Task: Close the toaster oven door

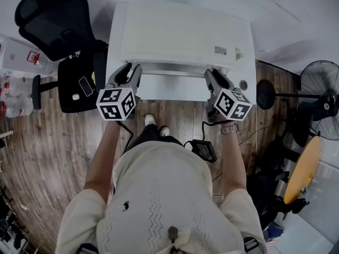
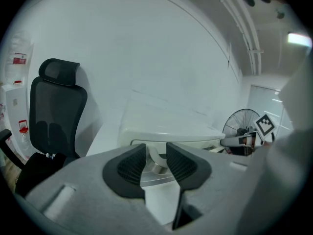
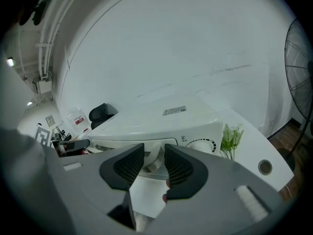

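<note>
white toaster oven [image 1: 180,33], looking closed. left gripper [image 1: 130,73] and right gripper [image 1: 216,79] straddle its handle [image 1: 175,69], jaws apart, gripping nothing. best drawn straight back without snagging the handle.

A white toaster oven [image 1: 180,36] sits on a white table [image 1: 175,91] against the wall. The left gripper [image 1: 130,70] and right gripper [image 1: 215,75] both reach its front edge, well apart, marker cubes toward the person. Their jaws seem to straddle the door handle, though this steep angle hides any contact. A black chair [image 1: 53,15] stands left, a fan [image 1: 320,97] right.
</note>
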Tool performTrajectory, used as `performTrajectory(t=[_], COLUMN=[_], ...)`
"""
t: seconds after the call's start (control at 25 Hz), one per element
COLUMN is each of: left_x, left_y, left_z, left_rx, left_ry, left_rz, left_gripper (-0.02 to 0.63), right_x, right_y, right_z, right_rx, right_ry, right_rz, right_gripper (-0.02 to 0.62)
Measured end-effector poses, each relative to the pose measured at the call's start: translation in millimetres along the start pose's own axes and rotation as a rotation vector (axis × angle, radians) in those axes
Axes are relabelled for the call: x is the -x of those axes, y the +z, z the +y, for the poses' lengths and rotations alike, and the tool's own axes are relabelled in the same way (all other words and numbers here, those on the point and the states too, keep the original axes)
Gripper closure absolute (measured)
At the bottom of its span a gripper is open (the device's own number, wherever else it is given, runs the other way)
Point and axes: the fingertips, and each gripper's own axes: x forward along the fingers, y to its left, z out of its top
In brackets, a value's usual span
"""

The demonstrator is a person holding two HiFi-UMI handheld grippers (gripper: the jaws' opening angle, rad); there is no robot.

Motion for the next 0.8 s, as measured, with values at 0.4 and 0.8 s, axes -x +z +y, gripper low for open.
performTrajectory(t=[0.4, 0.8], left_x=[24, 68], left_y=[-13, -44], left_z=[-22, -71], left_rx=[-0.086, -0.231], left_ry=[-0.023, -0.05], left_rz=[-0.038, -0.034], left_gripper=[0.487, 0.606], right_x=[37, 76], right_y=[-20, -50], right_z=[3, 45], right_rx=[0.002, 0.104], right_ry=[0.005, 0.116], right_rz=[-0.067, -0.092], right_gripper=[0.508, 0.586])
